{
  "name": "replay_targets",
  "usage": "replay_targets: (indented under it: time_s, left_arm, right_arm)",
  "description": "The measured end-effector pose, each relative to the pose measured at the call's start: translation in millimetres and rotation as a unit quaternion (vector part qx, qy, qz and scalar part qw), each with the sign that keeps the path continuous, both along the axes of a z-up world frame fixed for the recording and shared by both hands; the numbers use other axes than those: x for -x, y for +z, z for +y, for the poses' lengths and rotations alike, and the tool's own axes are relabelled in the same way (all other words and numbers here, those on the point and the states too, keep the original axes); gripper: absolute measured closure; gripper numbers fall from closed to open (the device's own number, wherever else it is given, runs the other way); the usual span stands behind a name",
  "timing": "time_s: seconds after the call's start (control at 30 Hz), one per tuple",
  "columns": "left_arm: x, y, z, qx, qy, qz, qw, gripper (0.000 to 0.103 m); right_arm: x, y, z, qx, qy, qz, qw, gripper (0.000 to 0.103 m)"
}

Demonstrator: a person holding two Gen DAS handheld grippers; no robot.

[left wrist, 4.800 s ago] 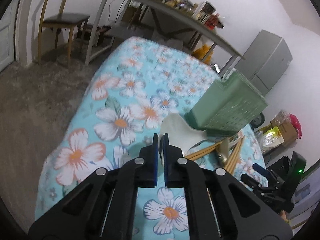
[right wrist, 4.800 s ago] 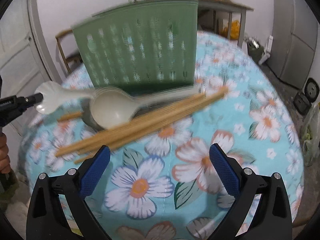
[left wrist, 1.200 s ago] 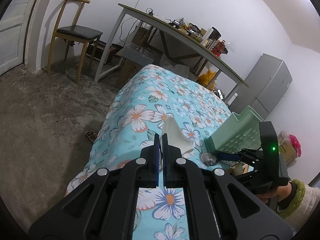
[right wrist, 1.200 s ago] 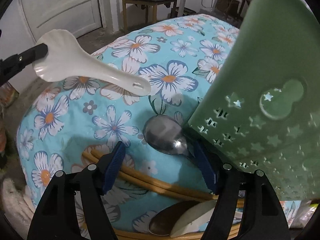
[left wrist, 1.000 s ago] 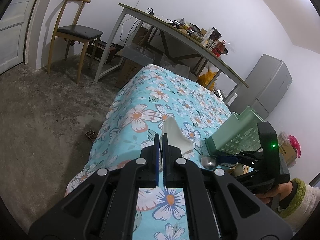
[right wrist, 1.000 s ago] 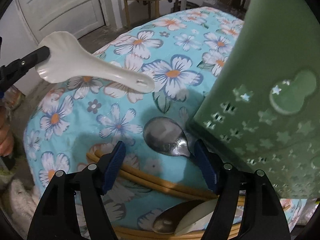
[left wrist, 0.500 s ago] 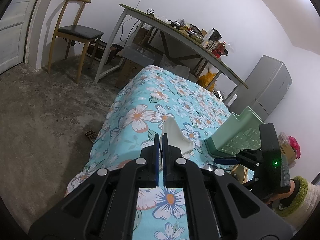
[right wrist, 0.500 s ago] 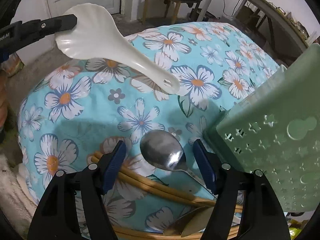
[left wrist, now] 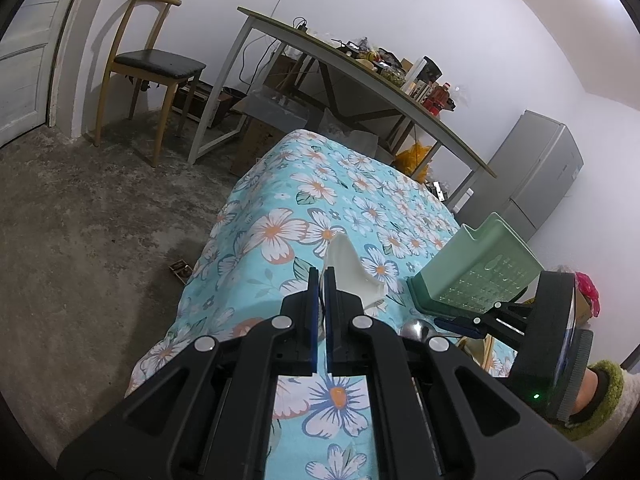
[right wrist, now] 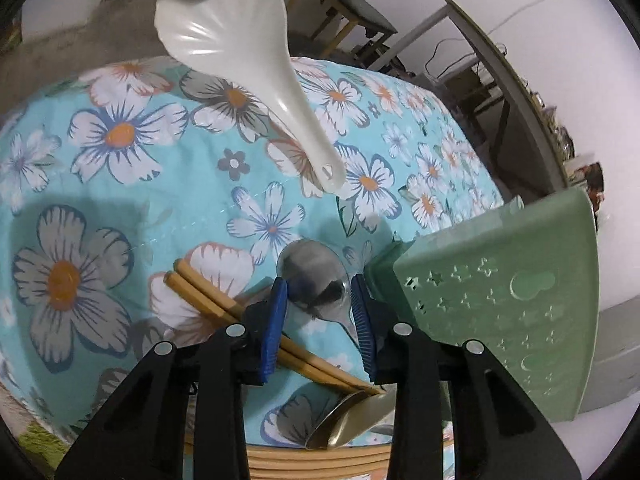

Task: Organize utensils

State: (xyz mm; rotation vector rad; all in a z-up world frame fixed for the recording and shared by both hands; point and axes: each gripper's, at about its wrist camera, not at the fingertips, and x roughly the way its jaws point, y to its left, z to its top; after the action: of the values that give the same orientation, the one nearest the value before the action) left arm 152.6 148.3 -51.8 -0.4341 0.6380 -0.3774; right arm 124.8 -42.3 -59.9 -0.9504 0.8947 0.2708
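My right gripper (right wrist: 319, 312) has swung in, its fingers just closing around the steel spoon (right wrist: 316, 280) between them, not yet gripping. Left gripper (left wrist: 322, 286) clamps the white spoon (right wrist: 244, 68) aloft (clear of my pick).

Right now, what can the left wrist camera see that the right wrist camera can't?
Only the left wrist view shows the grey fridge and the sleeve behind the right tool. Only the right wrist view shows the chopsticks and the white spoon's whole shape, gripped by the left tool. Both show the metal spoon, the green basket and the flowered cloth.
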Motion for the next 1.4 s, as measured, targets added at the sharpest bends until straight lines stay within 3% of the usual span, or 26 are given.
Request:
replay_targets:
  time_s: [0.13,0.2,0.37,0.63,0.87,0.9,1.0,1.2,1.4]
  left_arm:
    - [0,0,0,0.0,0.0,0.0,1.0,0.101]
    - [0,0,1,0.0,0.0,0.0,1.0,0.101]
    - [0,-1,0,0.001,0.001,0.001,1.0,0.101]
    - [-1,-2,-2,0.003,0.001,0.002,1.0,0.101]
    - [0,-2,0,0.003,0.001,0.001,1.0,0.101]
    - [-1,-2,-3,0.003,0.001,0.001,1.0,0.101]
    - [-1,-3,-3,0.003,-0.001,0.001,1.0,0.101]
    - [-3,-2,-8,-0.003,-0.001,0.002,1.0,0.101]
    - [-5,-2,-12,-0.006,-0.002,0.003,1.0,0.101]
  right_arm:
    - [-5,2,-1,0.001,0.001,0.013,1.0,0.063]
    - [-9,3,0,0.014,0.007,0.014,1.0,0.054]
    - [8,-3,8,0.092,0.064,0.015,0.994,0.053]
    - [0,-5,18,0.11,0.067,0.038,0.991,0.052]
    - [3,-11,27,0.12,0.044,-0.017,0.992,0.053]
    - [7,-14,29,0.125,0.037,-0.036,0.991,0.057]
    - [21,-27,35,0.158,0.03,-0.085,0.983,0.07]
    - [35,-33,38,0.199,0.013,-0.152,0.968,0.072]
    - [24,-34,24,0.19,-0.001,-0.143,0.971,0.072]
